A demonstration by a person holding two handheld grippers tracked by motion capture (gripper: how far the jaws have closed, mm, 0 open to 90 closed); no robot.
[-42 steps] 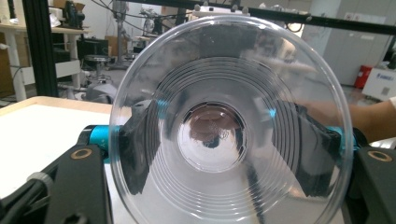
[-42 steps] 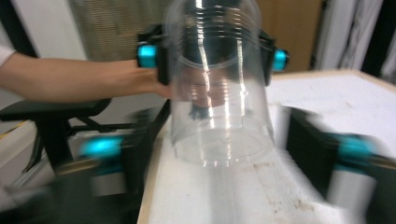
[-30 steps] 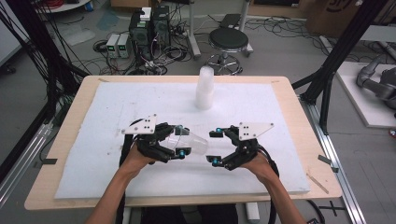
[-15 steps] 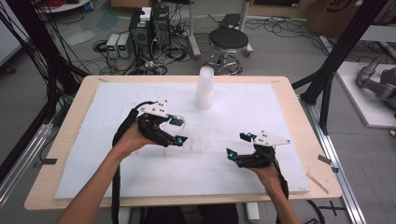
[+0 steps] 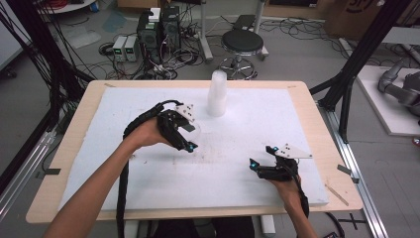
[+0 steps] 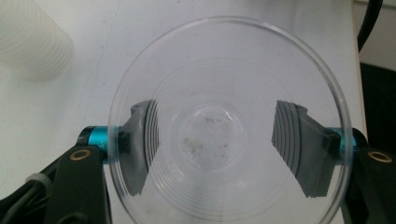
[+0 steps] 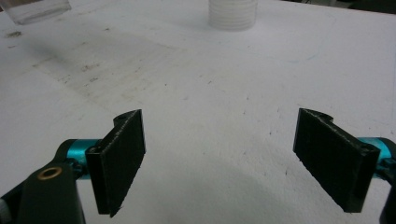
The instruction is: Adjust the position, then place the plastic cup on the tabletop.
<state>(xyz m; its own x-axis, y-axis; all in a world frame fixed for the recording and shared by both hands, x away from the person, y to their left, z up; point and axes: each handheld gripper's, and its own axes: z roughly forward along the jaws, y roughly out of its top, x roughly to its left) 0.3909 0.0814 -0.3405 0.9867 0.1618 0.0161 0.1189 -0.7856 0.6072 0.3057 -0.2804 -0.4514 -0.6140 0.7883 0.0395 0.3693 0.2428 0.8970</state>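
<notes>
At the left of centre in the high view, the left tongs (image 5: pixel 190 136) are closed on a clear cup (image 5: pixel 194 131), holding it above the white sheet (image 5: pixel 148 183) that covers the worktop (image 5: pixel 317 124). In the left gripper view the cup (image 6: pixel 224 135) faces the camera mouth first: a thin, see-through plastic round with fine rings stepping inward to a small base, where a few pale specks or smears sit; whether they lie inside it or on the sheet behind cannot be told. The black ribbed pads (image 6: pixel 292 144) press on its wall from both sides, seen through the plastic. At the upper left of that view stands a ribbed, milky stack of cups (image 6: pixel 32 42).

In the high view that stack (image 5: pixel 217 94) rises upright at the upper middle of the sheet, just right of the held cup and apart from it.

At the lower right, the right tongs (image 5: pixel 260 161) rest low over the sheet, open with nothing between them. The right gripper view shows their flat black pads (image 7: pixel 123 154) standing wide apart over the matte, faintly scuffed and speckled sheet (image 7: pixel 210 116), the stack (image 7: pixel 232 14) at the top middle and the clear cup (image 7: pixel 35 10) at the upper left corner.
</notes>
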